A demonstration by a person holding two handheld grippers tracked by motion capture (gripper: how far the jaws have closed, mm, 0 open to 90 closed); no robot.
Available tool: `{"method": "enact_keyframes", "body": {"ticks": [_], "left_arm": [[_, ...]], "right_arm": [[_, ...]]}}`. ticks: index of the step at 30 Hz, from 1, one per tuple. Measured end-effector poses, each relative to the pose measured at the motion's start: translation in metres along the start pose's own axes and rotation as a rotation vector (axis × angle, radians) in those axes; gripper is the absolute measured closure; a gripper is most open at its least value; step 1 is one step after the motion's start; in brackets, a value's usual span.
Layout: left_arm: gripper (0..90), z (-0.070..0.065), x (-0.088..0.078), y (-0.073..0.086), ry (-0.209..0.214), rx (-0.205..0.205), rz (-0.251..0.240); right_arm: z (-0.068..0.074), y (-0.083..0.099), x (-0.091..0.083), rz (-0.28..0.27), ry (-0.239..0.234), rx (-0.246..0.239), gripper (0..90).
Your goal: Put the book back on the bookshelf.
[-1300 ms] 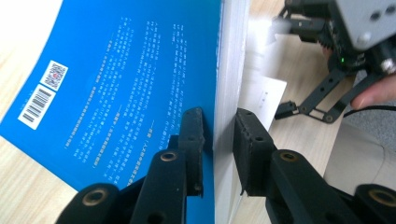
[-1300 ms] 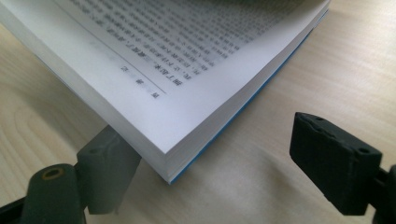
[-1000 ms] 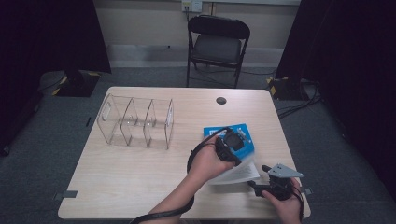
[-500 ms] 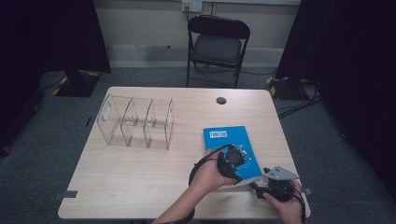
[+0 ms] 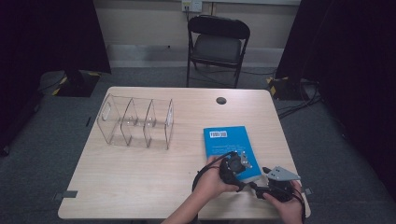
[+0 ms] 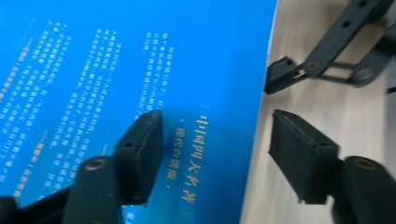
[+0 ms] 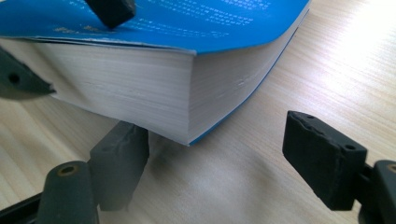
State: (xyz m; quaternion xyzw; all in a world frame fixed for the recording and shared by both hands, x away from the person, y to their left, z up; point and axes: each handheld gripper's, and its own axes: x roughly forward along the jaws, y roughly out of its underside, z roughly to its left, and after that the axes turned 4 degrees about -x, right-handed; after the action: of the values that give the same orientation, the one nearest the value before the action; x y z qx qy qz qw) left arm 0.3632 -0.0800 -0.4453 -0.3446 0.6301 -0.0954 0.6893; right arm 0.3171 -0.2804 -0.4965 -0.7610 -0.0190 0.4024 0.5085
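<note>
A: We're looking down on the table (image 5: 140, 186), and the blue book (image 5: 224, 142) lies flat at about four o'clock from its centre, barcode end away from us.

B: Our left gripper (image 5: 235, 166) hangs over the book's near corner. In the left gripper view its fingers (image 6: 142, 149) are spread wide, one above the cover with its white print, the other above bare wood beside the book's edge.

A: And the right gripper (image 5: 261, 185)?

B: Just beside that corner, at five o'clock from the book. In the right gripper view we see its fingers (image 7: 322, 156) apart too, low over the table, with the white page block and the corner between them. Whether the left-hand finger touches the pages, we cannot tell.

A: At ten o'clock we have the clear divided rack (image 5: 135, 122), well apart from the book. A folding chair (image 5: 217, 39) stands beyond the table at twelve.
</note>
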Motion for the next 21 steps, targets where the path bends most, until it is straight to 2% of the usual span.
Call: {"method": "enact_keyframes", "body": {"ticks": [3, 8, 10, 13, 15, 18, 21], "left_arm": [[26.3, -0.002, 0.006, 0.002, -0.033, 0.033, -0.021], [14.7, -0.004, 0.016, 0.005, -0.083, 0.058, -0.058], [13.6, -0.006, 0.018, 0.006, -0.105, 0.070, -0.057], [12.1, -0.006, 0.020, 0.005, -0.114, 0.065, -0.056], [13.8, -0.005, 0.019, 0.004, -0.121, 0.080, -0.047], [15.2, -0.005, 0.022, 0.005, -0.167, 0.102, -0.042], [16.4, -0.005, 0.022, 0.005, -0.171, 0.105, -0.043]], "right_arm": [[0.000, 0.000, 0.000, 0.000, 0.000, 0.001, 22.3], [0.000, -0.001, 0.000, -0.008, 0.003, -0.004, 22.2], [0.000, -0.001, 0.000, -0.010, 0.004, -0.004, 22.2], [0.000, -0.001, 0.000, -0.009, 0.003, -0.002, 22.3], [0.000, -0.001, 0.000, -0.009, 0.003, -0.003, 22.3], [0.000, -0.001, 0.000, -0.013, 0.002, 0.000, 22.3], [0.001, -0.001, -0.001, -0.011, 0.005, -0.004, 22.3]]}}
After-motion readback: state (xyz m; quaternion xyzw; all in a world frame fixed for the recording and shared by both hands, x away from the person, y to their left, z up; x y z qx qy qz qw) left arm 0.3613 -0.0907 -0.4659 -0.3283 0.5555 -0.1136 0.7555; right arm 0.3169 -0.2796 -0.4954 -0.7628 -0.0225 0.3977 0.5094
